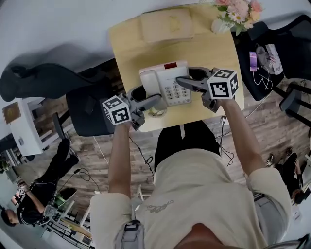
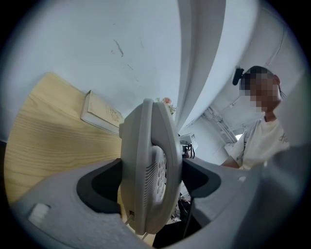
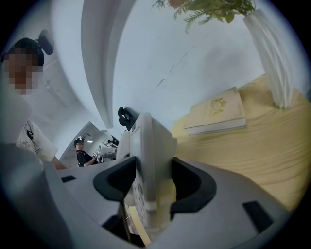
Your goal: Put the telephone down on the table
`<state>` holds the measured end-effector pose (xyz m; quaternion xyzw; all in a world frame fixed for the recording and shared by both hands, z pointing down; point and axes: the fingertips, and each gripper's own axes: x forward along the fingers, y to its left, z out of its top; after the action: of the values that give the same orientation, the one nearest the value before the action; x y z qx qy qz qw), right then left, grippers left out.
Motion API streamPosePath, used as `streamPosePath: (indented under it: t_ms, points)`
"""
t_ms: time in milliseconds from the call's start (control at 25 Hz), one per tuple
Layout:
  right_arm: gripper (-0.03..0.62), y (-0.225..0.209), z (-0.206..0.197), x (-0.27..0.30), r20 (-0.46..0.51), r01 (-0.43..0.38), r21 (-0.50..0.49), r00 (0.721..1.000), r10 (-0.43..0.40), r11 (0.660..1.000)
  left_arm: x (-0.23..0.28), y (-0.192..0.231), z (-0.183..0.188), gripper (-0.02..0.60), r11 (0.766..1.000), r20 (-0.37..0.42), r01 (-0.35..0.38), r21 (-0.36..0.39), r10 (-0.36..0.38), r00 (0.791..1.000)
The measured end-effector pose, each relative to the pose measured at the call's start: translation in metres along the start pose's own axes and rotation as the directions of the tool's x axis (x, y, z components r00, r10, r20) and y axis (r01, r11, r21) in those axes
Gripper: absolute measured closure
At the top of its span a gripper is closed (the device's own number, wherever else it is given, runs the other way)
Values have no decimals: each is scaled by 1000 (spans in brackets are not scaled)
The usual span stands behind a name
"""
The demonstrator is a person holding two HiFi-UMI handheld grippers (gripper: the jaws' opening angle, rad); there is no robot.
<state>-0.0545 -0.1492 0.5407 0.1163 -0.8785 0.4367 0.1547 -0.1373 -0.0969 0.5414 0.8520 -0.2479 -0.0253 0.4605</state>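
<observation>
A white telephone with a keypad, a red display and its handset on the left is held over the front part of the wooden table. My left gripper is shut on its left, handset side. My right gripper is shut on its right side. In the left gripper view the telephone stands edge-on between the jaws of the left gripper. The right gripper view shows the telephone clamped the same way in the right gripper. Whether its base touches the table is hidden.
A cream book lies at the table's far edge, with a white vase of flowers at the far right corner. The phone's cord curls at the front edge. Dark chairs flank the table. A person stands behind.
</observation>
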Motion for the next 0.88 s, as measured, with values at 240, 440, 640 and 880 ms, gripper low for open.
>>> streamPosePath:
  t_ms: [240, 440, 640, 880]
  points:
    - [370, -28, -8, 16, 4, 13, 35, 1000, -13, 999, 7, 32, -7, 204, 999, -6, 7, -34, -7, 1000]
    - [370, -55, -13, 24, 3, 11, 66, 1000, -11, 998, 19, 54, -10, 204, 998, -13, -6, -57, 5, 1000]
    - [370, -72, -12, 32, 1, 11, 78, 1000, -11, 997, 26, 72, -10, 204, 997, -21, -16, -70, 14, 1000]
    - [368, -90, -11, 40, -15, 20, 94, 1000, -19, 995, 33, 89, -10, 204, 995, -37, -26, -94, 23, 999]
